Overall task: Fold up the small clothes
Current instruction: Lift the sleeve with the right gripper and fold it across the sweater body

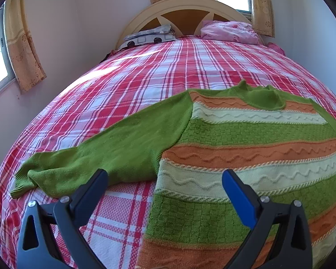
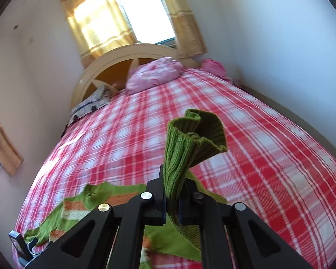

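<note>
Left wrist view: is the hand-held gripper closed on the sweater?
No, the left hand-held gripper stands open above the sweater.

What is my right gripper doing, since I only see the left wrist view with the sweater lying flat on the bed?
Observer: The right gripper is shut on the ribbed green cuff of the sweater's other sleeve, which stands up off the plaid bedsheet.
Operator: Does my left gripper show in that view?
Observer: Part of a dark device shows at the lower left edge; I cannot tell whether it is the left gripper.
Operator: Anything on the far right of the bed that I am missing?
Observer: A bright pink bundle sits in the corner beyond the pink pillow; your view catches only its edge.
</note>
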`<action>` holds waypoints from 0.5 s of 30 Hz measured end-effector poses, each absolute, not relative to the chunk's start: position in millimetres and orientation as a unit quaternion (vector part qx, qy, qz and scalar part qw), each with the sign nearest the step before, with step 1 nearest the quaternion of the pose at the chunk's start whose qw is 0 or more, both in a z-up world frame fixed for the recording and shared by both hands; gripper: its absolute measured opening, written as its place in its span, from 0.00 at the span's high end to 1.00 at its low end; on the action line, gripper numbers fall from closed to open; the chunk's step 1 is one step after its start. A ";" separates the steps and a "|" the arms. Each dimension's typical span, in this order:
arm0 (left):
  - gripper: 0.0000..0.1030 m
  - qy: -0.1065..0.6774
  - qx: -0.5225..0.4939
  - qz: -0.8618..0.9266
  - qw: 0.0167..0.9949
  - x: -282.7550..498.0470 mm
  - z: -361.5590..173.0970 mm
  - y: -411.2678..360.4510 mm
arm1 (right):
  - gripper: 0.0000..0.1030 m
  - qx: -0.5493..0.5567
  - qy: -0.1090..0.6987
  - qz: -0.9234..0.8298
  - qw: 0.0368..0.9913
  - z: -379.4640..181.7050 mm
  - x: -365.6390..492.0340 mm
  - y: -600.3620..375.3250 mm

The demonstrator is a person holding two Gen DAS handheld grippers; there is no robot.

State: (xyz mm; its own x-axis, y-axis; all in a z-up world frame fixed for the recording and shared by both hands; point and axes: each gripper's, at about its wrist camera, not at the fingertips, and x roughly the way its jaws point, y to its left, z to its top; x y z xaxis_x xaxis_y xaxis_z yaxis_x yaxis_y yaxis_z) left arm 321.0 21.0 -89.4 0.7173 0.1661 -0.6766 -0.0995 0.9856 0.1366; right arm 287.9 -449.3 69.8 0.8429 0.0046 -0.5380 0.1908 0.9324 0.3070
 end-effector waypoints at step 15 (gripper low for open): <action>0.00 0.368 0.026 0.081 0.926 313.3 -92.0 50.3 | 0.94 0.111 0.283 0.065 0.950 82.9 351.6 -303.2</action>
State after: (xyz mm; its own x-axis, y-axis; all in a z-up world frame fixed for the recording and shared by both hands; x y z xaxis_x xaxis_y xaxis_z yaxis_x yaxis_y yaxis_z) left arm 313.3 50.3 -92.0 0.7155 0.1699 -0.6776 -0.1310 0.9854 0.1087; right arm 351.6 -303.2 82.9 0.8313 0.1872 -0.5233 -0.0614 0.9667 0.2483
